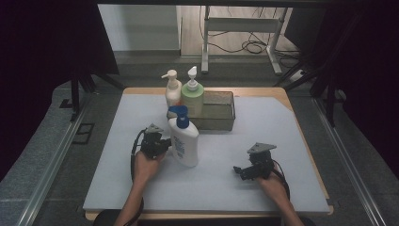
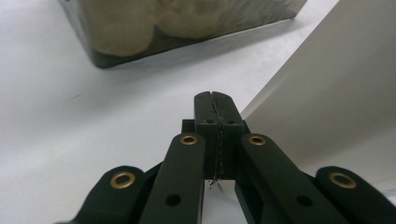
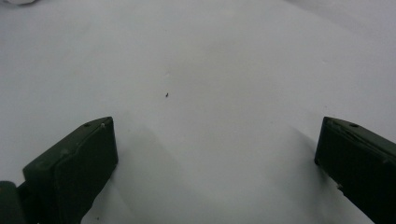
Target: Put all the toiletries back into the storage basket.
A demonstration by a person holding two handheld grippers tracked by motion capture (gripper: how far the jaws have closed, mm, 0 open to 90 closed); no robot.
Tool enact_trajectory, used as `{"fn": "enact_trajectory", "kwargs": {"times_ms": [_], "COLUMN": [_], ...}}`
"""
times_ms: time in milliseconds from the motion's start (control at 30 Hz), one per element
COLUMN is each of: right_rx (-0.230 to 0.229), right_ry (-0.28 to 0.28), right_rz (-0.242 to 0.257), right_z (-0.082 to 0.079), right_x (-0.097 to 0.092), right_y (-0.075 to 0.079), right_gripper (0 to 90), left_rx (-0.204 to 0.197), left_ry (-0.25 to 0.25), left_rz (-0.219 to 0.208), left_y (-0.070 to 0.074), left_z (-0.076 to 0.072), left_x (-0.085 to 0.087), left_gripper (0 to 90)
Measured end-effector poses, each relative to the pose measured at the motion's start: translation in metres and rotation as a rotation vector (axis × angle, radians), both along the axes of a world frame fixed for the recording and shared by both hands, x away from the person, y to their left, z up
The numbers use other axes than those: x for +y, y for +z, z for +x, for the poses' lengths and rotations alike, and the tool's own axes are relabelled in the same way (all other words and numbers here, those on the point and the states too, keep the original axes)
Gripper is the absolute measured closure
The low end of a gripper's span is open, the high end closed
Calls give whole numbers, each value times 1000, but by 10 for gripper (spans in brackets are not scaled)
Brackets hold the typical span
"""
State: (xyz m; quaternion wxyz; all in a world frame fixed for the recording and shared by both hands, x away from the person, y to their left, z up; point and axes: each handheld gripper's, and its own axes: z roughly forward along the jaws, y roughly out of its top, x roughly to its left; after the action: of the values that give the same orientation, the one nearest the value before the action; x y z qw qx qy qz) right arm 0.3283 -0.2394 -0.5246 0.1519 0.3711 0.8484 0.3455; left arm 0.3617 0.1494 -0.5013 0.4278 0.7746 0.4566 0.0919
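A: Status on the white bottle point(image 1: 184, 141)?
B: Standing on the mat point(image 1: 117, 179), just in front of the wire basket point(image 1: 221, 110). Not in yet.
A: Left claw point(image 1: 163, 143)?
B: Clamped shut, empty, right beside the bottle point(image 2: 336, 93). No grip.
A: Right claw point(image 1: 241, 170)?
B: Wide open, nothing between, well off to the side.
A: Remaining?
B: Likely grab, lift, drop in beside the two pump bottles point(image 1: 184, 92).

Two bare forearms are coming in from the bottom, with no sleeves showing. Each hand is holding a black tool. The left gripper point(image 1: 157, 143) and the right gripper point(image 1: 244, 170) are each wearing a grey three-cornered plate on top and trailing a black cable. Up close, the black arms are showing shiny brass rings and small round holes.
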Motion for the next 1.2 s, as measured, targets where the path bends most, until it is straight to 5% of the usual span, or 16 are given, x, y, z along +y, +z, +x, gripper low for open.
{"fn": "enact_trajectory", "kwargs": {"times_ms": [1200], "right_rx": [-2], "right_ry": [3], "right_rz": [-2], "right_z": [0], "right_x": [0], "right_y": [0], "right_gripper": [0], "left_rx": [-3], "left_ry": [-143], "left_rz": [6], "left_y": [7], "left_z": [-28], "left_x": [-51], "left_gripper": [893]}}
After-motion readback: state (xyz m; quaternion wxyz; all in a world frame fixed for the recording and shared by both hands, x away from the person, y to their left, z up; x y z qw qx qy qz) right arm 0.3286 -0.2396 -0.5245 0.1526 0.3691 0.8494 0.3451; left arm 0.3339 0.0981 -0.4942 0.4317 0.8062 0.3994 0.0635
